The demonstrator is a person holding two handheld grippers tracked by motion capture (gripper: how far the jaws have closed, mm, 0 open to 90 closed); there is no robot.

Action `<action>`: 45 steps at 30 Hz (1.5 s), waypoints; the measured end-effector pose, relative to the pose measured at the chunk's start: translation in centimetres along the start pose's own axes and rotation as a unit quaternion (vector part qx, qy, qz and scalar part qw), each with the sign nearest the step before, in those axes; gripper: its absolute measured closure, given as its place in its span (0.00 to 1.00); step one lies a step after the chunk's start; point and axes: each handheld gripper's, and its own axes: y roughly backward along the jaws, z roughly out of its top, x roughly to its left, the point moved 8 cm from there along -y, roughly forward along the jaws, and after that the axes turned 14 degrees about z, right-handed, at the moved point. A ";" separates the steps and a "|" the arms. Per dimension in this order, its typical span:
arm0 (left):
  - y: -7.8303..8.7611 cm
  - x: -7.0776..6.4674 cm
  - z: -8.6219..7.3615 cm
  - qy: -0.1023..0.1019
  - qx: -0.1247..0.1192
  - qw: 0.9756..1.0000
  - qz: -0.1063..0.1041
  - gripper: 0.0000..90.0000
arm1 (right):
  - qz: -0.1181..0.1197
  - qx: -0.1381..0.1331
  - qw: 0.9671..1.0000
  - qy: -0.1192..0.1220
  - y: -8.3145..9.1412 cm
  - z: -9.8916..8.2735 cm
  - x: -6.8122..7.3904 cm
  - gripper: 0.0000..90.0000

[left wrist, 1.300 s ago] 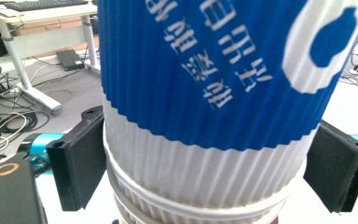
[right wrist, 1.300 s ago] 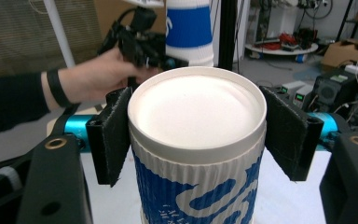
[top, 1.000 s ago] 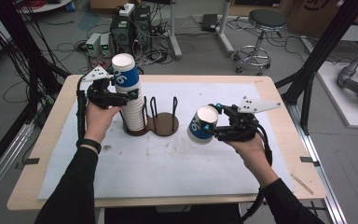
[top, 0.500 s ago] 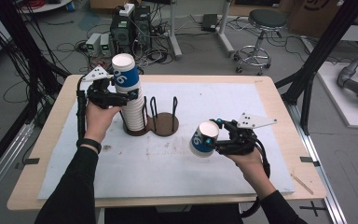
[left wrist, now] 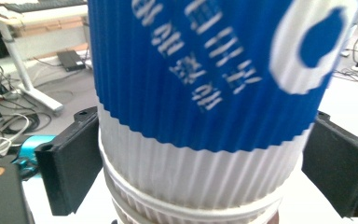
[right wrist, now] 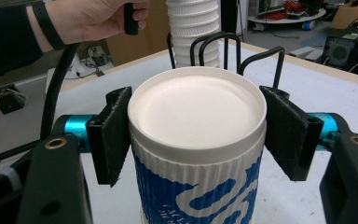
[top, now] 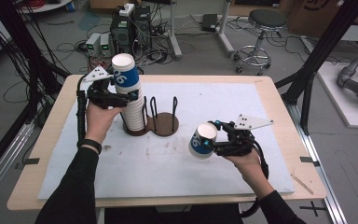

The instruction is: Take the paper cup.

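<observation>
- Here, the biggest thing I see is the table [top: 270,93], a wooden top under a white mat [top: 168,168] that covers most of it.
- On the mat toward 11 o'clock stands a dark cup holder [top: 164,125] with upright wire loops; its left bay carries a tall stack of cups [top: 133,109].
- My left gripper [top: 121,95] sits at the upper part of that stack, at about 10 o'clock on the table. In the left gripper view its jaws flank the top cup [left wrist: 205,93], blue above and white ribbed below; the left pad appears to touch the cup wall, while a thin gap seems to remain at the right pad, so I cannot tell whether the grip is closed.
- My right gripper [top: 216,144] is at about 4 o'clock, well apart from the holder. Its jaws are spread wide and pinch a single cup [top: 201,141] from both sides; the cup is tilted, with its white bottom facing the gripper's camera, and it is above the mat.
- In the right gripper view, the other hand [right wrist: 98,16] shows beyond the cup.
</observation>
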 end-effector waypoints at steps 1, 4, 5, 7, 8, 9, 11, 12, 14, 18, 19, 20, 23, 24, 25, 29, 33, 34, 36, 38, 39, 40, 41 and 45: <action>0.1 0.0 0.1 0.002 -0.001 1.000 -0.001 0.08 | 0.000 0.001 1.000 0.000 0.0 0.0 0.0 0.34; 0.3 0.2 0.0 -0.003 0.003 1.000 0.009 0.08 | -0.001 -0.002 1.000 0.001 0.1 0.0 0.0 0.34; 0.6 0.3 0.1 -0.006 0.005 1.000 0.017 0.08 | -0.001 -0.002 1.000 -0.002 0.2 0.1 0.0 0.34; 0.8 0.3 0.2 -0.006 0.004 1.000 0.018 0.08 | 0.000 -0.002 1.000 -0.002 0.2 0.0 0.0 0.34; 1.0 0.4 0.2 -0.004 0.004 1.000 0.018 0.08 | 0.000 -0.001 1.000 -0.001 0.2 0.0 0.0 0.34; 1.2 0.4 0.3 -0.003 0.005 1.000 0.020 0.08 | 0.000 -0.001 1.000 -0.001 0.2 0.0 0.0 0.34; 1.6 0.5 0.2 -0.005 0.009 1.000 0.027 0.08 | -0.001 -0.002 1.000 -0.001 0.3 0.0 -0.1 0.34; 1.8 0.5 0.2 -0.005 0.006 1.000 0.030 0.08 | -0.001 -0.003 1.000 0.000 0.3 0.0 -0.1 0.34; 2.4 0.6 -0.1 -0.001 0.002 1.000 0.031 0.08 | -0.001 -0.001 1.000 0.000 0.4 -0.1 -0.1 0.34; 3.6 0.6 -1.0 0.003 -0.001 0.999 0.035 0.08 | -0.002 0.001 1.000 0.001 0.4 -0.2 -0.1 0.34; 4.0 0.5 -1.2 0.006 -0.004 0.999 0.036 0.08 | -0.002 0.001 1.000 0.001 0.4 -0.2 -0.1 0.34; 4.4 0.5 -1.3 0.008 -0.007 0.999 0.037 0.08 | -0.003 0.001 1.000 0.000 0.5 -0.2 -0.1 0.34; 5.3 0.1 -1.8 0.011 -0.013 0.999 0.029 0.08 | -0.004 0.002 1.000 -0.001 0.4 -0.2 -0.1 0.34; 5.7 -0.1 -1.9 0.012 -0.016 0.999 0.027 0.08 | -0.004 0.002 1.000 -0.001 0.4 -0.2 -0.1 0.34; 6.0 -0.4 -2.1 0.012 -0.020 0.999 0.025 0.08 | -0.005 0.002 1.000 0.000 0.4 -0.2 -0.2 0.34; 6.9 -1.8 -2.8 0.009 -0.027 1.000 0.007 0.08 | -0.004 0.003 1.000 0.001 0.4 -0.3 -0.1 0.34; 7.4 -3.7 -3.7 0.005 -0.028 0.999 -0.018 0.08 | -0.006 0.005 1.000 0.004 0.4 -0.4 -0.2 0.34; 7.4 -4.2 -4.0 0.007 -0.027 0.999 -0.024 0.08 | -0.006 0.008 1.000 0.002 0.4 -0.5 -0.2 0.34; 7.5 -5.3 -4.6 0.005 -0.024 0.999 -0.037 0.08 | -0.006 0.008 1.000 0.004 0.4 -0.5 -0.2 0.34; 7.5 -6.3 -5.1 -0.001 -0.020 0.999 -0.046 0.08 | -0.008 0.009 1.000 0.003 0.4 -0.6 -0.2 0.34; 7.6 -6.8 -5.4 -0.004 -0.020 0.999 -0.050 0.08 | -0.008 0.010 1.000 0.005 0.4 -0.6 -0.2 0.34; 7.6 -7.3 -5.6 -0.005 -0.019 0.998 -0.056 0.08 | -0.008 0.010 1.000 0.006 0.4 -0.6 -0.2 0.34; 7.6 -7.9 -6.0 -0.009 -0.015 0.998 -0.060 0.08 | -0.008 0.010 1.000 0.003 0.4 -0.7 -0.2 0.34; 7.5 -9.5 -7.0 -0.015 -0.011 0.997 -0.072 0.08 | -0.008 0.013 1.000 0.004 0.4 -0.8 -0.3 0.34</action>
